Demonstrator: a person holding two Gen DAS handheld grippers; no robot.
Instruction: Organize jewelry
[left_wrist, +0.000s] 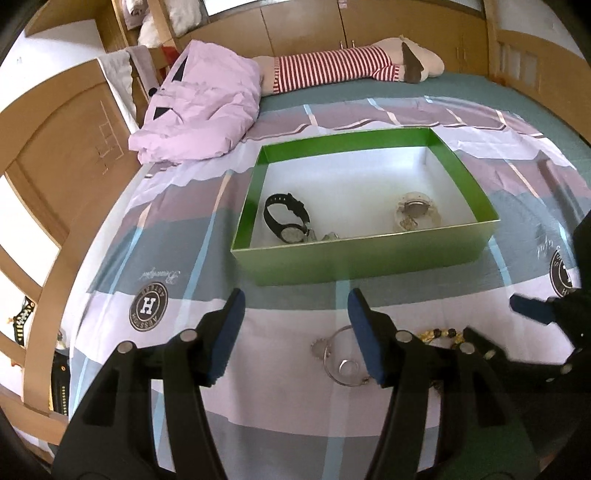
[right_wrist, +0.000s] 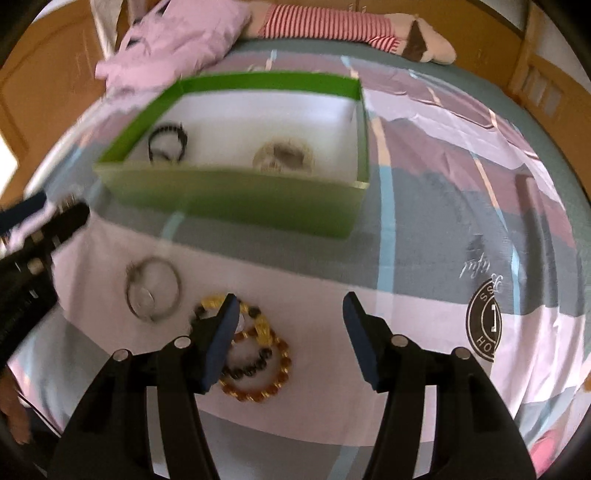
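Two pieces remain on the bedspread (right_wrist: 424, 221) near the green box (left_wrist: 354, 254): a silver bangle (right_wrist: 153, 290) and, right of it, a cluster of amber and dark bead bracelets (right_wrist: 255, 354). A watch (left_wrist: 286, 218) and a pale bracelet (left_wrist: 415, 214) already lie inside the box. Both the left gripper (left_wrist: 295, 334) and right gripper (right_wrist: 290, 339) stand spread, pinching nothing. Best to straddle one strand squarely before closing, since beads likely slip.

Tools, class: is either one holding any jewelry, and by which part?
Nothing is held. Left tool and right tool are open above the silver bangle and beaded bracelets.
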